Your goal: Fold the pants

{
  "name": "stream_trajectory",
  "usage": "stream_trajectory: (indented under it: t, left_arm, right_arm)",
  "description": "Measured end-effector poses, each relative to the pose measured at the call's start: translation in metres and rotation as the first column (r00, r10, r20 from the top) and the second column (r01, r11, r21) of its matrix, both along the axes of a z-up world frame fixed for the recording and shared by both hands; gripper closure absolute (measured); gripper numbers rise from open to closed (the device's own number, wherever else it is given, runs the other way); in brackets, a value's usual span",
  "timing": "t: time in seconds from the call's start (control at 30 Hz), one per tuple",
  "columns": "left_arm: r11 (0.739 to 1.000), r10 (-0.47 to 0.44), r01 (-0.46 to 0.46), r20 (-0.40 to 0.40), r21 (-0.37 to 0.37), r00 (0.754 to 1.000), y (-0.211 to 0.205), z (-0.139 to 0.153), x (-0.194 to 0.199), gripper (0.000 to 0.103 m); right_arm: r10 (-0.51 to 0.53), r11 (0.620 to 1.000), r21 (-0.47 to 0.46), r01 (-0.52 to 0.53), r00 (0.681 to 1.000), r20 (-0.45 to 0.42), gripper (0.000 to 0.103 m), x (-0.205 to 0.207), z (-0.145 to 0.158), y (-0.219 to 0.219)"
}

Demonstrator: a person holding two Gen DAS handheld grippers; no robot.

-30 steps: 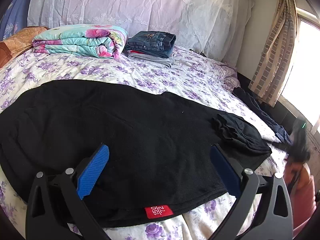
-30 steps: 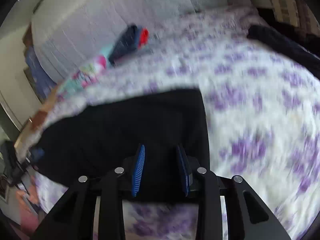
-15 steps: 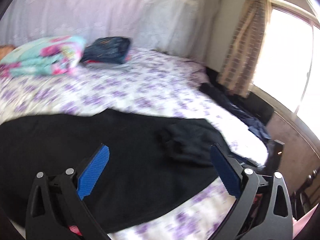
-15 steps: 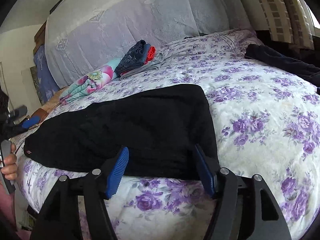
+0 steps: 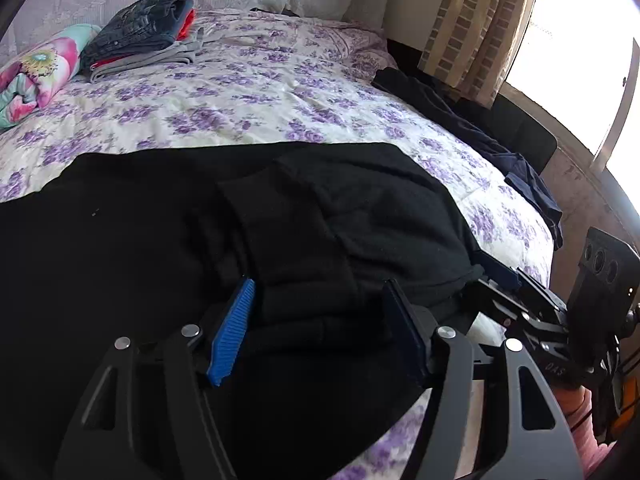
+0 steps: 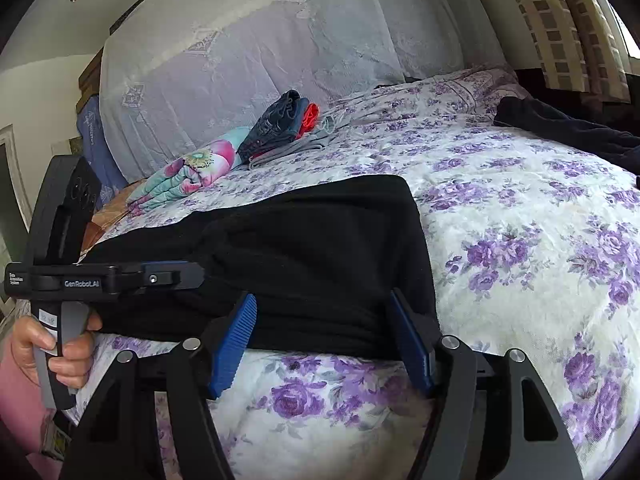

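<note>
Black pants (image 5: 160, 240) lie spread across the near edge of a purple-flowered bed; they also show in the right wrist view (image 6: 320, 248). My left gripper (image 5: 320, 328) is open, its fingers low on either side of a bunched fold near the pants' right end. My right gripper (image 6: 324, 336) is open, its blue pads straddling the near edge of the same end. Each gripper appears in the other's view, the right (image 5: 520, 292) and the left (image 6: 120, 276), close together at the fabric.
The bed (image 6: 520, 220) carries a stack of folded jeans and clothes (image 5: 152, 28) and a folded floral quilt (image 5: 36, 72) at the back. A dark garment (image 5: 460, 120) lies along the bed's far right side. Curtains (image 5: 480, 20) and a window stand right.
My left gripper swung right along the pants to the bunched end and narrowed somewhat. My right gripper opened from nearly shut and moved in low at the pants' edge.
</note>
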State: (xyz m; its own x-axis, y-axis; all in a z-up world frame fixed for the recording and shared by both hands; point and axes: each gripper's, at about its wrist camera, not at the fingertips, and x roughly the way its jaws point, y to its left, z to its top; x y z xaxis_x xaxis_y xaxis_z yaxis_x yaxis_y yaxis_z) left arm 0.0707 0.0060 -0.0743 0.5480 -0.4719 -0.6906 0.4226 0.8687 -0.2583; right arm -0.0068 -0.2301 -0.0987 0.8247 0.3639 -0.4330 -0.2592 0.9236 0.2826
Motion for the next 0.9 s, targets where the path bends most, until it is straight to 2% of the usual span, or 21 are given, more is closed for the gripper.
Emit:
stream_trajectory:
  t: [0.17,0.23,0.3,0.33,0.5,0.6,0.73,0.9]
  left_arm:
    - [0.999,0.021,-0.021,-0.014,-0.03,1.0,0.023,0.008,-0.018,0.037]
    - [0.998,0.038,-0.039,-0.016,-0.049,0.999,0.033,0.013,-0.023,0.021]
    - [0.994,0.095,-0.094,0.01,-0.061,0.995,0.051,0.022,-0.034,0.01]
    - [0.991,0.121,-0.119,0.025,-0.065,0.992,0.059,0.027,-0.038,0.008]
    - [0.972,0.227,-0.223,0.042,-0.072,0.973,0.096,0.04,-0.047,0.006]
    - [0.954,0.301,-0.299,0.064,-0.038,0.952,0.121,0.048,-0.053,0.005]
    - [0.901,0.434,-0.434,0.083,-0.021,0.897,0.169,0.061,-0.065,0.005]
    - [0.788,0.616,-0.614,0.053,-0.056,0.786,0.241,0.064,-0.087,0.005]
  right_arm:
    - [0.004,1.0,-0.004,-0.004,1.0,0.001,0.034,0.0,0.001,0.001]
    - [0.004,1.0,-0.006,-0.004,1.0,-0.001,0.034,0.0,0.001,0.001]
    - [0.004,1.0,-0.007,-0.004,1.0,0.0,0.034,0.0,0.001,0.001]
    - [0.004,1.0,-0.007,-0.004,1.0,0.002,0.034,0.0,0.001,0.001]
    - [0.001,1.0,-0.01,-0.001,1.0,0.004,0.034,0.0,0.002,0.002]
    - [-0.001,1.0,-0.014,0.001,1.0,0.004,0.034,0.0,0.001,0.002]
    - [-0.001,1.0,-0.014,0.001,1.0,0.006,0.034,-0.001,0.002,0.003]
    - [-0.003,0.999,-0.033,0.003,1.0,0.011,0.033,-0.001,0.004,0.005]
